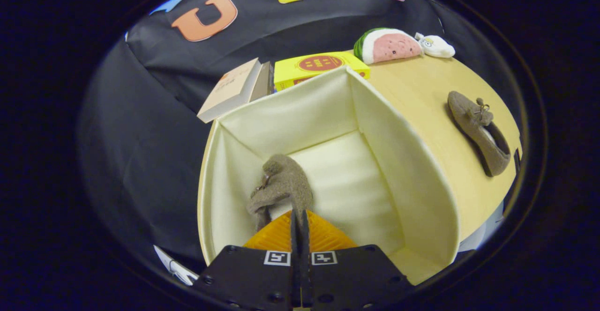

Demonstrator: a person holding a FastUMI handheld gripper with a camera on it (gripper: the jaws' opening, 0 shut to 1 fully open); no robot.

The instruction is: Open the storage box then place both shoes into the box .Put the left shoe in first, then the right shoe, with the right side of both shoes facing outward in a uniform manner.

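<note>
Between our gripper's (299,217) fingers, pressed nearly together, the left shoe (281,187) hangs pinched inside the open storage box (412,180). We should lower it against the near-left wall before releasing. Beyond, rightward, the right shoe (478,133) waits on the table (422,86).

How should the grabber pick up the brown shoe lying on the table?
Best guess: grab the shoe across its thin side wall at the open heel end, coming down from above. It lies flat on the table, opening up, so one jaw can slip inside and one outside. The gripper is shut on the other shoe over the box now.
</note>
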